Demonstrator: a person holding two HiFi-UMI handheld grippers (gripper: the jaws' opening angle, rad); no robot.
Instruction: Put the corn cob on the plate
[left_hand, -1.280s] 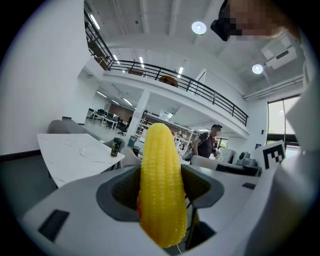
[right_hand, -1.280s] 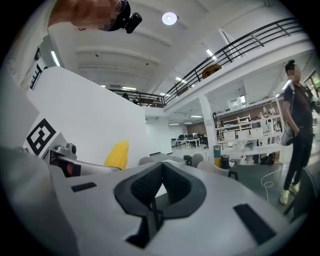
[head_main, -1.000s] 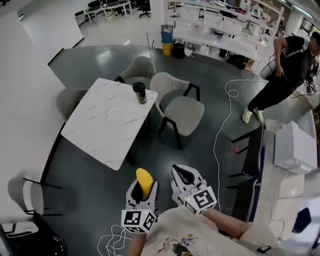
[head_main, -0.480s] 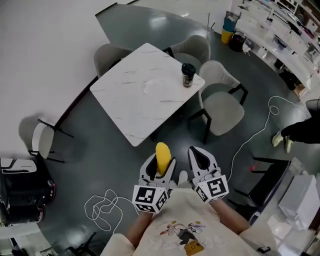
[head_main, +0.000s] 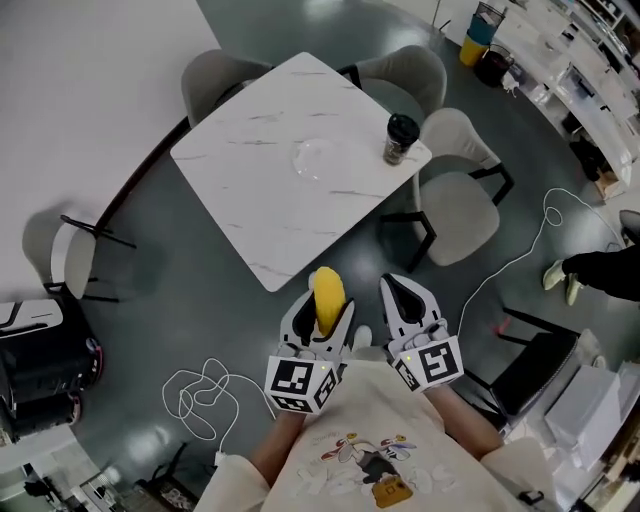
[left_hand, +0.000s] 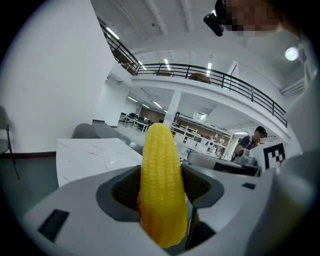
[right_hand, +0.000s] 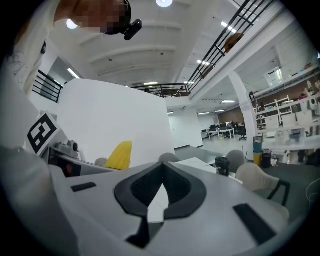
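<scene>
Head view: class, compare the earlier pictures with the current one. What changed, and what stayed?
The table with its cup and clear plate now shows nearer and more central, as the person has walked toward it. Nothing was taken or released: the left gripper keeps the corn cob in its jaws; the right gripper stays shut and empty.

Bumpy waxy yellow on the corn cob (head_main: 328, 295), matt grey plastic on left gripper (head_main: 321, 312) and right gripper (head_main: 405, 296), polished veined marble-look table (head_main: 250, 215) at upper centre, clear glossy plate (head_main: 313, 158), sheeny dark floor (head_main: 190, 320).
</scene>
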